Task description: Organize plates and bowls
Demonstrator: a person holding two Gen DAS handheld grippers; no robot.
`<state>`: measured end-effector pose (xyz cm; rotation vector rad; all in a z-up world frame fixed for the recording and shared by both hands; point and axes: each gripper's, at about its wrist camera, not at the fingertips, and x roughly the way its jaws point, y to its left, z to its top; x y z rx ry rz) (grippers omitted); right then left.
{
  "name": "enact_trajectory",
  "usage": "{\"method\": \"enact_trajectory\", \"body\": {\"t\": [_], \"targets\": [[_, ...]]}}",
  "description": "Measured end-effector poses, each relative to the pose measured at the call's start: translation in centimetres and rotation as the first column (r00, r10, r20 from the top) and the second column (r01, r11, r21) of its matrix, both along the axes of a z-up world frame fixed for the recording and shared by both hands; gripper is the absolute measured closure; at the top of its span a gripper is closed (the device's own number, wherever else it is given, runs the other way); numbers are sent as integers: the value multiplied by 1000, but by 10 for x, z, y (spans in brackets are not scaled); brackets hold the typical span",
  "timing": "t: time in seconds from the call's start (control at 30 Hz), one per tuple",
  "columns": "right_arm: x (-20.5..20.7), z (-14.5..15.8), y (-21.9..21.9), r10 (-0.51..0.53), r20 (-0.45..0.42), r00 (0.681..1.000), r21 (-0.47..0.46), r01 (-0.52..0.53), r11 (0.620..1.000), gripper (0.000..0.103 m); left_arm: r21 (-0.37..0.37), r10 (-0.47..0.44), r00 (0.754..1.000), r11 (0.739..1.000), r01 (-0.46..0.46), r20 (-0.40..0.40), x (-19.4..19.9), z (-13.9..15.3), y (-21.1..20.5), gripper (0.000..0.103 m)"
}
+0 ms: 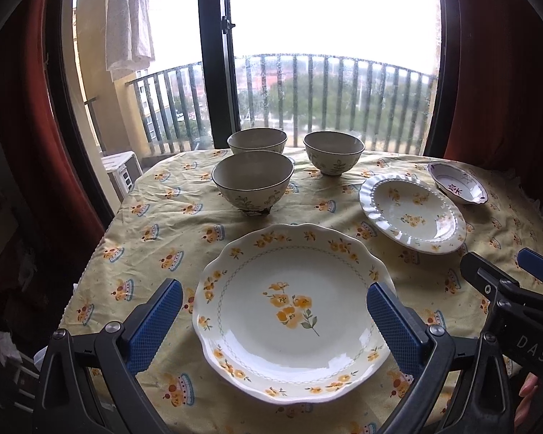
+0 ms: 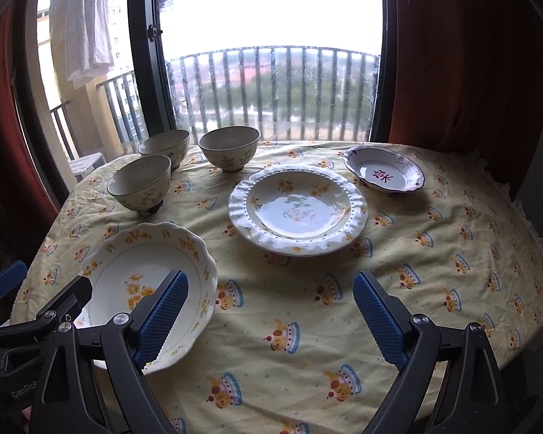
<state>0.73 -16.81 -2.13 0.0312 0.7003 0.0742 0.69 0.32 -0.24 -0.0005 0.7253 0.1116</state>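
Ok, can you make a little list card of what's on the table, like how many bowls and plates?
bowls: three, empty, far left
big plate: yellow flowers, nearest
ruffled plate, middle
small dish: red marks inside, far right
tablecloth: yellow
left gripper: open
right gripper: open, holding nothing

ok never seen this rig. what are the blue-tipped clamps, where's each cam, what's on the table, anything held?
No robot arm: a person holds a two-finger gripper in each hand, each with a fisheye camera looking along its fingers. The left gripper hangs open over the large flowered plate; the right gripper hangs open over bare tablecloth. Also on the table: three bowls, a beaded-rim plate and a small dish with red characters. Nothing is held.
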Motion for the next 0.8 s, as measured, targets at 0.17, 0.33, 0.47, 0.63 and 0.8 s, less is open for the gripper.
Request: {"method": "enact_trajectory", "body": {"t": [0.17,0.33,0.47,0.63,0.8], "targets": [[33,-9,18,27,-89,996,86,-19,996,10,51,-20,999,998,22,-30,19,-9,14,10],[59,-24,50,24,-153,988,77,-12,997,11,-22,-22,995,1000,20,-99,43,-24,39,12],[73,-36,70,20,-197,980,50,-11,999,12,-74,-24,983,997,10,-182,62,-44,55,20],[88,-54,89,-13,-255,967,-17,9,1000,12,-93,-58,959,995,33,-276,78,-65,62,26],[95,-70,93,-63,-323,944,-45,51,998,12,-71,-126,938,992,108,-322,87,-75,62,29]]}}
